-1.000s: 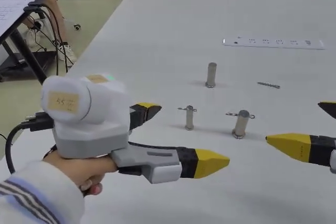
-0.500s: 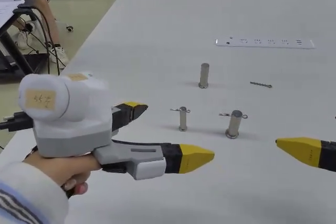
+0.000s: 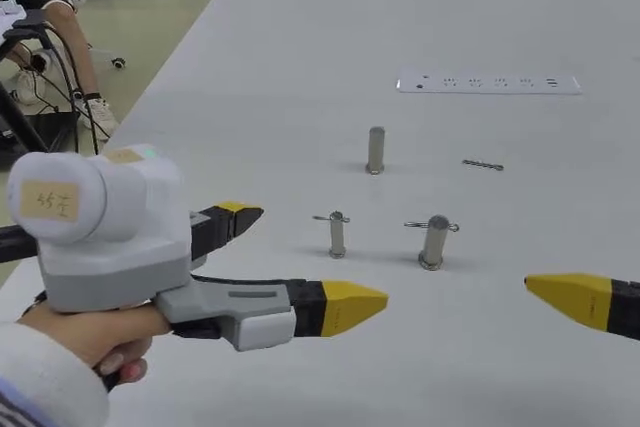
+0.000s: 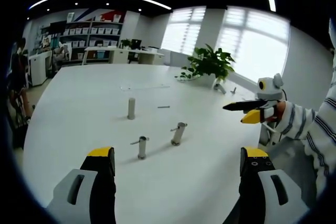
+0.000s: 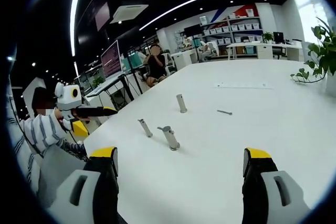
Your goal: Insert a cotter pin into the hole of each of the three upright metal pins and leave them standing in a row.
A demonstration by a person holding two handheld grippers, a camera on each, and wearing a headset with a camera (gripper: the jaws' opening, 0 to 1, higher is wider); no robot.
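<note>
- Steel-grey little cylinders: that's what the three metal pins were, all upright on the table (image 3: 300, 57).
- Front-left pin (image 3: 337, 235) had the first cotter pin (image 3: 328, 217) poking through near its top.
- Front-right pin (image 3: 433, 242) stood beside it, with the second cotter pin (image 3: 420, 226) through it the same way.
- Back pin (image 3: 376, 150) stood well apart behind those two, so more of a triangle than a row.
- Loose cotter pin (image 3: 483, 164) lay flat to the right of the back pin, not touching it.
- Left gripper (image 3: 300, 260) sat near the front pair, jaws spread wide, gripping nothing.
- Right gripper (image 5: 178, 162) faced the pins from the other side, jaws also wide apart and empty.
- Table was matte off-white, with a white power strip (image 3: 488, 84) further back.
- Room looked like an open office, with shelves (image 4: 100, 27), big bright windows and a potted plant (image 4: 209, 64).
</note>
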